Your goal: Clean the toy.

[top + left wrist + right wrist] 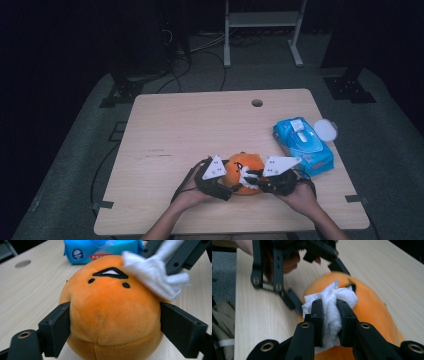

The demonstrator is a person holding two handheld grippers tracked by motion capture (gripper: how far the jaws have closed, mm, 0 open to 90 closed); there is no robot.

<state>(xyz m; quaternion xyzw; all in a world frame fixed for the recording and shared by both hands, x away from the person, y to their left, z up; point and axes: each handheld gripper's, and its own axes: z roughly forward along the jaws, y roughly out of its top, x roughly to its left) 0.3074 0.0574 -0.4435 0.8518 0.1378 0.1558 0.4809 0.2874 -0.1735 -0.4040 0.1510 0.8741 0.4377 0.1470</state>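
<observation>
R gripper (pixel 329 312) clamps a wadded white wipe (pixel 332 302) w/ its tip pressed on the orange plush ball (pixel 110 312), face side, while L gripper (pixel 112 325) pinches the ball's flanks on the table (pixel 190 125).

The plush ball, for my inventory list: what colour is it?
Orange plush ball with black face markings; left gripper view.
</observation>
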